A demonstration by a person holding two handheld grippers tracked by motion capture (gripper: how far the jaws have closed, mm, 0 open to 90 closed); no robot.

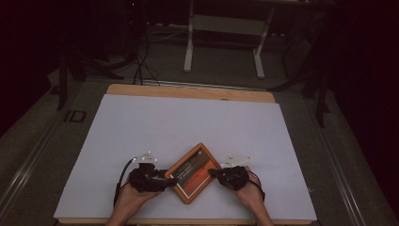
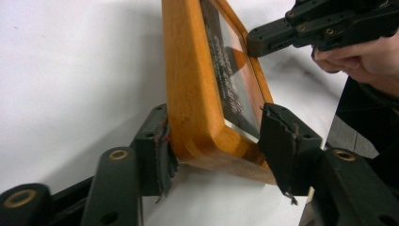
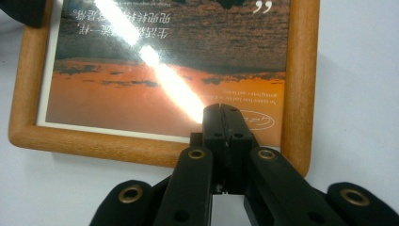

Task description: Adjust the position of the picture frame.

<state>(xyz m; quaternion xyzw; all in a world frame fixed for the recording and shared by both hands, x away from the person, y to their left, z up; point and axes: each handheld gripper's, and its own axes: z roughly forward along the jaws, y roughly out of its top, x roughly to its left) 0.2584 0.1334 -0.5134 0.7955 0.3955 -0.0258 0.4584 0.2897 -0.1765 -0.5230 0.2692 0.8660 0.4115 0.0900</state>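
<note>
Orange-brown wooden picture frame [image 1: 193, 173], just one, lies near the white table sheet's [image 1: 188, 122] front edge; left gripper [image 2: 214, 141] apparently clamps its corner, right gripper [image 3: 225, 117], jaws together, presses the glass.

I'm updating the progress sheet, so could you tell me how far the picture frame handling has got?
Done: both tongs have reached the wooden picture frame. In hand: left tongs straddle one corner, right tongs rest shut on its glass. Left: it lies flat on the white sheet, not yet lifted.
</note>
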